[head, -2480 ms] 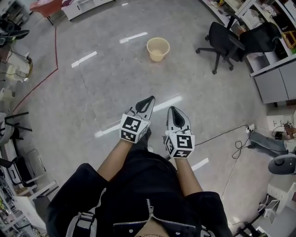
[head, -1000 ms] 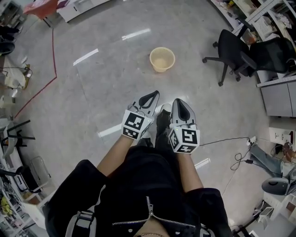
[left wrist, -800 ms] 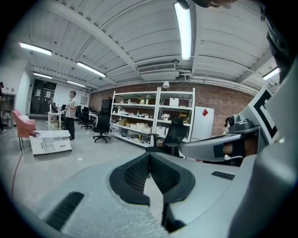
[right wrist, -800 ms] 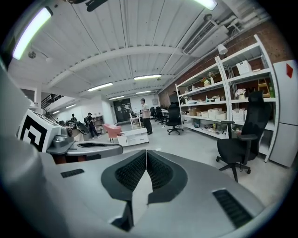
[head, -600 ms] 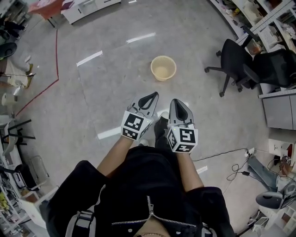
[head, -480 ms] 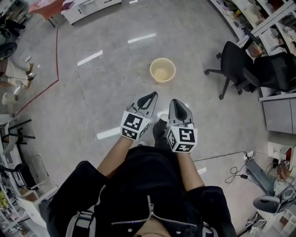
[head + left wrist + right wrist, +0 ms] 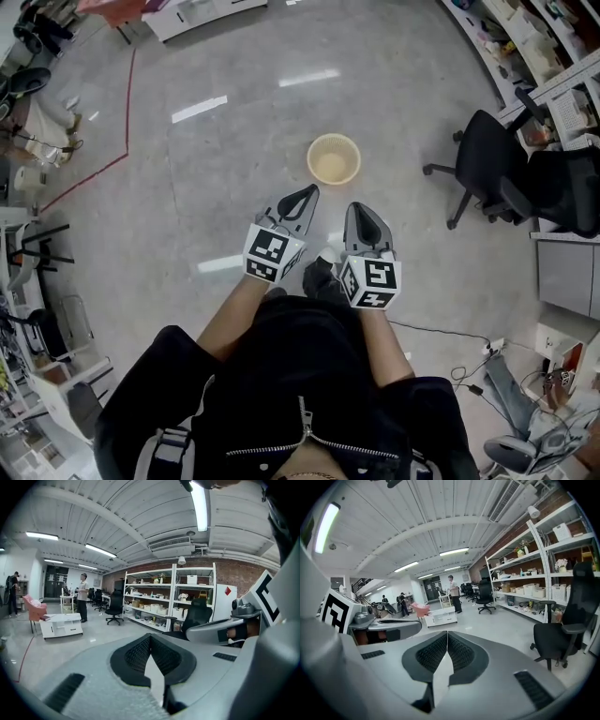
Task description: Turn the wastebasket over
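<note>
While the grey floor (image 7: 234, 169) fills most of the head view, the wastebasket (image 7: 334, 158) stands upright on it with its mouth turned up, ahead of both grippers and well apart from them. It lies above the gap between the left hand-held gripper (image 7: 302, 197) and the right hand-held gripper (image 7: 362, 214), a little nearer to the line of the right one. Both point forward, side by side, and touch nothing. In the left gripper view the two jaws of the left hand-held gripper (image 7: 150, 637) are pressed together with nothing between them, and the right gripper view shows the same for the right hand-held gripper (image 7: 446, 635). The person's black jacket (image 7: 281, 394) covers the lower part of the head view and hides the legs; only a dark shoe (image 7: 319, 274) shows between the grippers. A black office chair (image 7: 483, 173) stands to the right of the wastebasket, and the furniture behind it is cut off by the edge. Neither gripper view shows the wastebasket, because each gripper's grey body hides the floor close ahead. Inside the wastebasket I see its pale wall and bottom. The boxes (image 7: 530, 590) on the shelves (image 7: 543, 569) are too small to tell what they contain.
</note>
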